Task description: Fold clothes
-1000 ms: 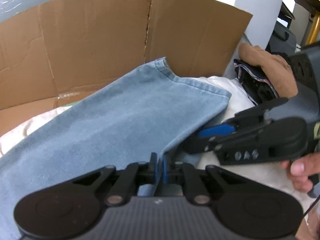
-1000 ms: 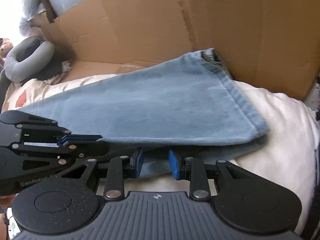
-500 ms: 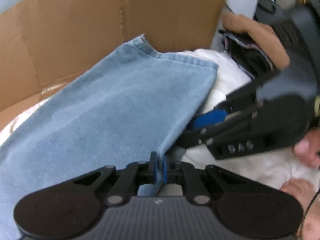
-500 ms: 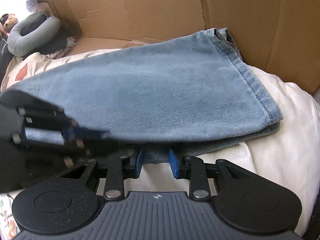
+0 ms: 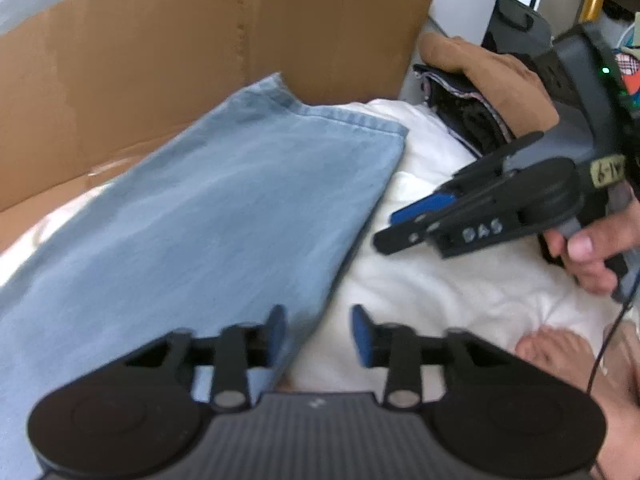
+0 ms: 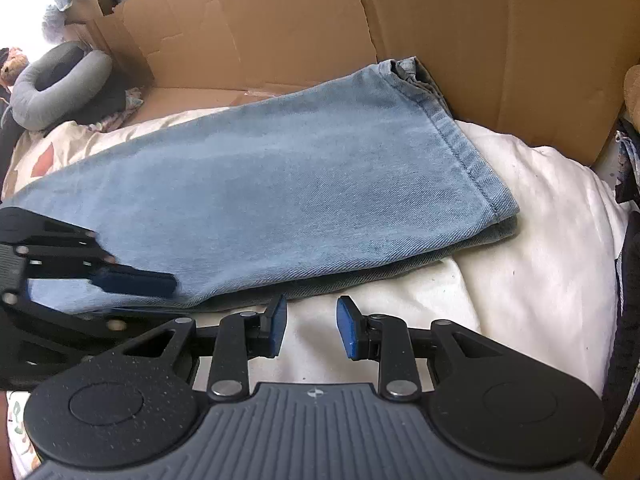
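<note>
Cardboard box (image 6: 500, 40), folded jeans (image 6: 280, 200) on bedding (image 6: 540, 260)

The left gripper (image 5: 318, 334) points steeply downward, and its jaws have just been opening; they stand apart with nothing pinched between the blue pads. The right gripper (image 6: 311, 328) points down at a like slant, its jaws parted and holding nothing. A hand (image 5: 592, 250) wraps the right gripper's handle, fingers curled round it.
</note>
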The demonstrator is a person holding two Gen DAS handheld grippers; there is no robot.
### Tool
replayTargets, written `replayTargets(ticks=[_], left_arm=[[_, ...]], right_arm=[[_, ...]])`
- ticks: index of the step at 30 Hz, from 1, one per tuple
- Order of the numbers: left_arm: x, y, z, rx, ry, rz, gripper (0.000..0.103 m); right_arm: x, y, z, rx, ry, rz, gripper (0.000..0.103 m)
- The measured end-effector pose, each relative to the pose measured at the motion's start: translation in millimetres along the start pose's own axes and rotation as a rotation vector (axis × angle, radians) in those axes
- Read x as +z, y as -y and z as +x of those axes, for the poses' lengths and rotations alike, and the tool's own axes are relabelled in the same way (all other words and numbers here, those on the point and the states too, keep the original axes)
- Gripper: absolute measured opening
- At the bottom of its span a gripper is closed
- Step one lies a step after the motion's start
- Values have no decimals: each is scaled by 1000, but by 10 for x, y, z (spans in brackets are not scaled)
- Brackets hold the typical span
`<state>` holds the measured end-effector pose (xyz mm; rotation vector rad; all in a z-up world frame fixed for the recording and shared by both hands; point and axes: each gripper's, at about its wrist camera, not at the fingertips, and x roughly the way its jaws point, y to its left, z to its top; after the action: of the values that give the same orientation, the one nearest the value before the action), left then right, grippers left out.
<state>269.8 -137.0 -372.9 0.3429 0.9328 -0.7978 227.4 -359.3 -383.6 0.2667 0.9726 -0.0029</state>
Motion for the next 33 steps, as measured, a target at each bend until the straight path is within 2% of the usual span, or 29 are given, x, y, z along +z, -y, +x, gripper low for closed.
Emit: replayTargets(ticks=[6, 15, 21, 25, 28, 33], left_arm=[[-198, -263, -331, 94, 2, -29, 71], [-512, -565, -606, 148, -32, -130, 73], [-710, -547, -554, 164, -55, -142, 73], [-804, -590, -453, 202, -94, -178, 73], [-830, -618, -446, 218, -90, -188, 71], [-799, -735, -568, 211, -26, -266, 69]], right_arm=[[-12, -36, -35, 18, 1, 3, 34], [43, -225, -110, 62, -5, -14, 35], [62, -427, -59, 91, -19, -39, 35], [53, -537, -9, 106, -28, -43, 35], [41, -607, 16, 122, -31, -48, 35], [-10, -703, 49, 144, -46, -71, 35]])
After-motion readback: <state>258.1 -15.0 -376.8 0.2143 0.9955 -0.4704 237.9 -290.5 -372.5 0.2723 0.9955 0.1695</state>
